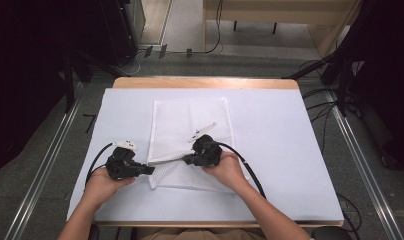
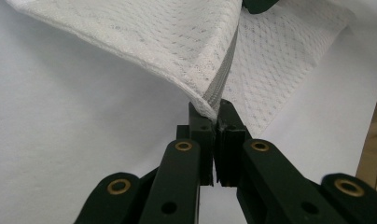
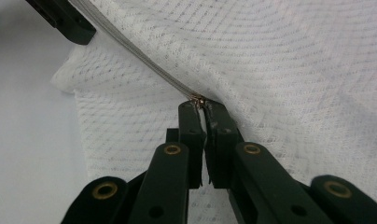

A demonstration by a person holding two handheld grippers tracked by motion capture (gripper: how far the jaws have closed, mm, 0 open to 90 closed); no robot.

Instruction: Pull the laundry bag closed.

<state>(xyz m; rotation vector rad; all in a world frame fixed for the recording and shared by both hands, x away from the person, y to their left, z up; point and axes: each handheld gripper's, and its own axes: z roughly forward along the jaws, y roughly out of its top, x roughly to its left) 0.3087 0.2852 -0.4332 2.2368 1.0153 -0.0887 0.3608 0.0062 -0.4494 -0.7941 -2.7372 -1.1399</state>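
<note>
A white mesh zip bag [image 1: 190, 131] lies in the middle of the white table, its near part lifted. My left gripper [image 1: 149, 170] is shut on the bag's near-left corner [image 2: 206, 108], at the end of the grey zipper [image 2: 220, 79]. My right gripper [image 1: 186, 160] is shut on the small metal zipper pull [image 3: 199, 100], partway along the zipper line [image 3: 140, 58]. Between the two grippers the zipper edge [image 1: 166, 161] is stretched taut. The mesh bag [image 3: 280, 70] spreads behind the right jaws, and the left gripper's jaw tip [image 3: 67, 21] shows at the top left of the right gripper view.
The table [image 1: 280, 150] is covered with a white sheet and has a wooden far edge [image 1: 205, 82]. Black cables [image 1: 247, 167] trail from both grippers toward the person. Grey floor, metal rails [image 1: 360, 155] and dark equipment surround the table.
</note>
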